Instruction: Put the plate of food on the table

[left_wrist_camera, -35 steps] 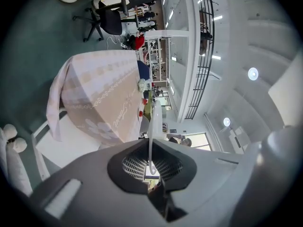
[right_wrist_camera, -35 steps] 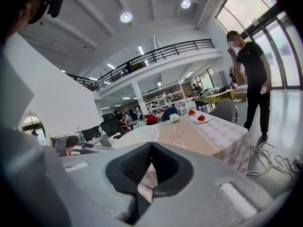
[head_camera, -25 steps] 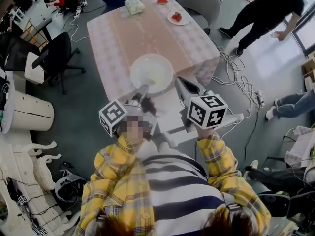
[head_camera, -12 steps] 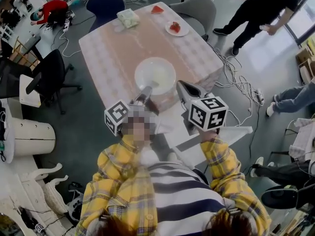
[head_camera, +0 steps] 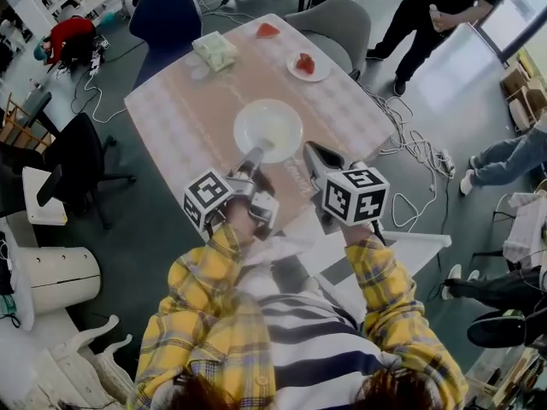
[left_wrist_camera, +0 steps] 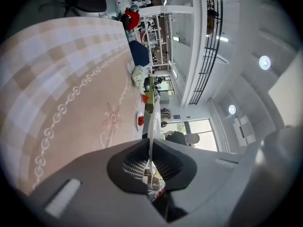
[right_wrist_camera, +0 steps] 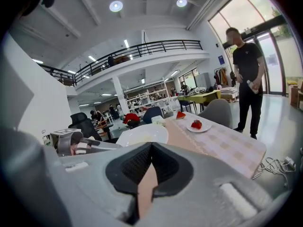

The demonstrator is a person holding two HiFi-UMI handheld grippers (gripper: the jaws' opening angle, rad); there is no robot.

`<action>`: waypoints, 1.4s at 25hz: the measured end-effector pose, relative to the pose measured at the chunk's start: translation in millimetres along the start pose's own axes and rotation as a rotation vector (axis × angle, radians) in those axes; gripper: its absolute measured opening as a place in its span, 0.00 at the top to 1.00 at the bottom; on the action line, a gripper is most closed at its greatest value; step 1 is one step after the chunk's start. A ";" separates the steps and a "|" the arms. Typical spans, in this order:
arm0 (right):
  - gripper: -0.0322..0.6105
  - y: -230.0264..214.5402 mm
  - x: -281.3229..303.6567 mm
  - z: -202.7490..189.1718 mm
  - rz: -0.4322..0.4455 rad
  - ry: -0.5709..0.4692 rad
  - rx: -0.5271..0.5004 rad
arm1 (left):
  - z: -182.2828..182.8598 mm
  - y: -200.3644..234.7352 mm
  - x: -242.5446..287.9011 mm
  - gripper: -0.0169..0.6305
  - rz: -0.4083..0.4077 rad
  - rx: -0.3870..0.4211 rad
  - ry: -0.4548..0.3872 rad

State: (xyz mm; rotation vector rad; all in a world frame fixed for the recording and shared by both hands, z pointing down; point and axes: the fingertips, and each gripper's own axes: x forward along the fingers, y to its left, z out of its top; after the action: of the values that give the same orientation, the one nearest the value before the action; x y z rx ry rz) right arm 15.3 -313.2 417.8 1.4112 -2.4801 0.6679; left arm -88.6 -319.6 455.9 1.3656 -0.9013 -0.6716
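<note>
A white plate [head_camera: 268, 131] with pale contents hangs over the near half of the pink checked table [head_camera: 197, 101]. My left gripper [head_camera: 259, 150] is shut on the plate's near rim. In the left gripper view the plate [left_wrist_camera: 152, 122] shows edge-on, pinched between the jaws of the left gripper [left_wrist_camera: 150, 148]. My right gripper [head_camera: 309, 148] hovers just right of the plate, shut on nothing. From the right gripper view, the plate [right_wrist_camera: 142, 135] lies ahead and left of the right gripper [right_wrist_camera: 151, 148]. Whether the plate touches the cloth I cannot tell.
Farther back on the table sit a small plate with red food [head_camera: 306, 65], a watermelon slice [head_camera: 267, 31] and a pale green packet [head_camera: 214, 51]. A blue chair [head_camera: 167, 20] and a grey chair [head_camera: 338, 28] stand behind it. Cables [head_camera: 410, 148] lie on the floor at right; a person [head_camera: 436, 7] stands beyond.
Both grippers and the plate have advanced from the table's front edge to farther over the tabletop. The left gripper keeps its hold on the rim. The standing person has shifted.
</note>
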 end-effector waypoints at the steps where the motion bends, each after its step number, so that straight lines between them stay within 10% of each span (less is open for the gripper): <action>1: 0.95 -0.5 7.9 1.4 -0.003 0.002 0.002 | 5.3 0.7 5.1 0.97 0.003 0.003 0.004; 35: 0.95 -63.7 185.6 -3.8 -0.077 0.154 0.001 | 149.8 75.7 148.4 0.97 0.137 -0.055 -0.100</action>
State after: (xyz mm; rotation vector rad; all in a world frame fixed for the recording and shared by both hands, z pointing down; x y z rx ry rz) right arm -26.9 -480.1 512.2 1.3920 -2.2969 0.7323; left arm -146.8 -514.7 549.2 1.2180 -1.0389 -0.6591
